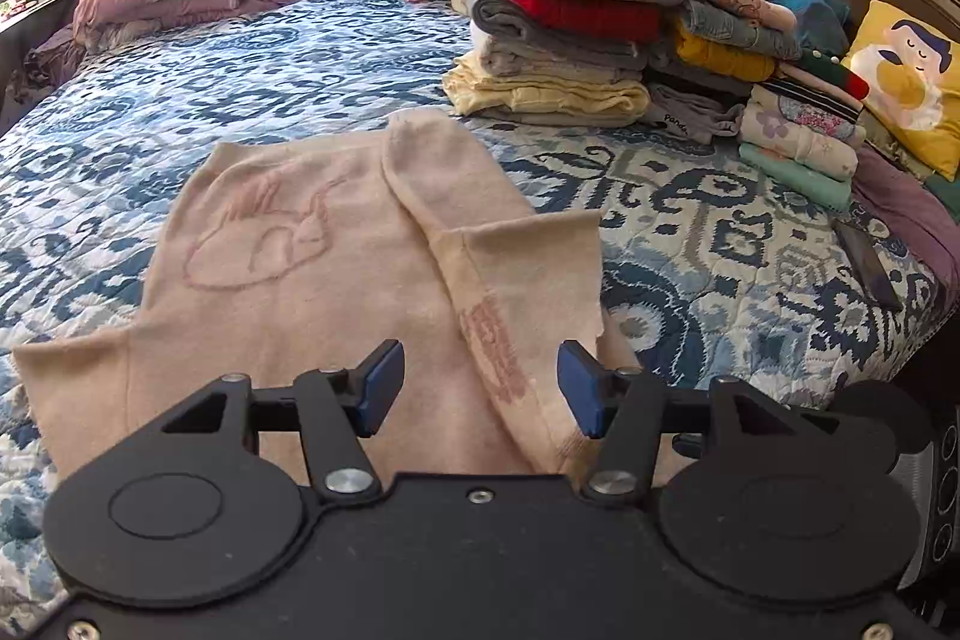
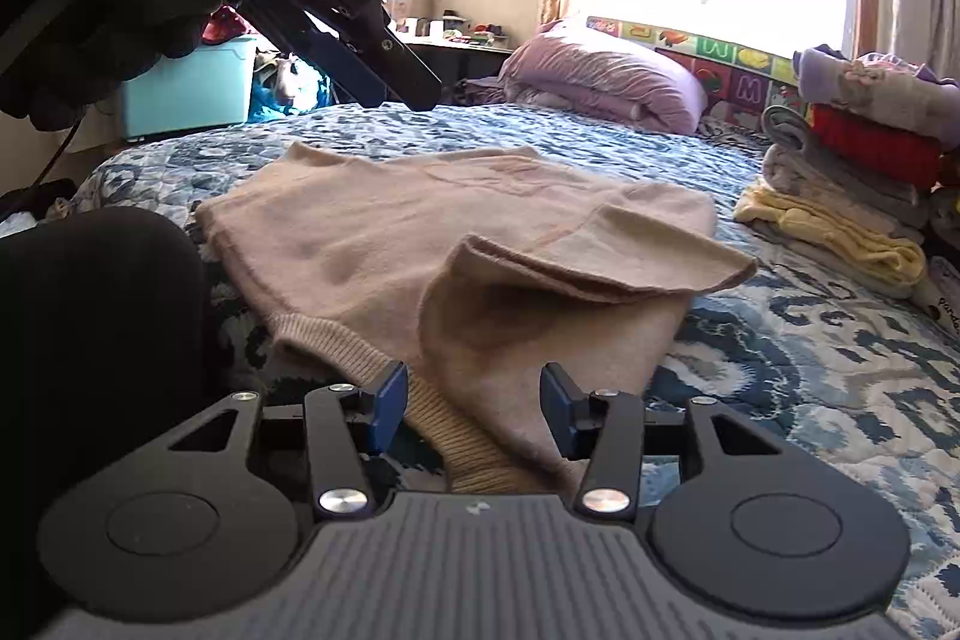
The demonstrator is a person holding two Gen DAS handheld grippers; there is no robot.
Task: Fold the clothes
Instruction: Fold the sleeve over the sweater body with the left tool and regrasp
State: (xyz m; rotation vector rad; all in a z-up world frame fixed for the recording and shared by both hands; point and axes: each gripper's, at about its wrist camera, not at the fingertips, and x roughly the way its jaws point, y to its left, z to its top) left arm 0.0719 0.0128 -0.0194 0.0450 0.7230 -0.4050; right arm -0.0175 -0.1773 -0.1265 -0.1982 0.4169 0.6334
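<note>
Sweater [image 1: 312,280], soft and pink, lies on the bed [image 1: 270,58] in the middle of the frame, one sleeve [image 1: 480,244] folded over it. Left tongs [image 1: 480,388] and right tongs [image 2: 474,409] are both wide open, holding nothing. The loose sleeve could slide off or bunch up if one of the tongs drags it.

Left claw [image 1: 480,388] open, hovering low; right claw [image 2: 474,412] open, gloved hand [image 2: 90,10] gripping left handle.

A pale pink sweater [image 1: 312,280] lies on the bed, one sleeve [image 1: 480,244] folded across.
</note>
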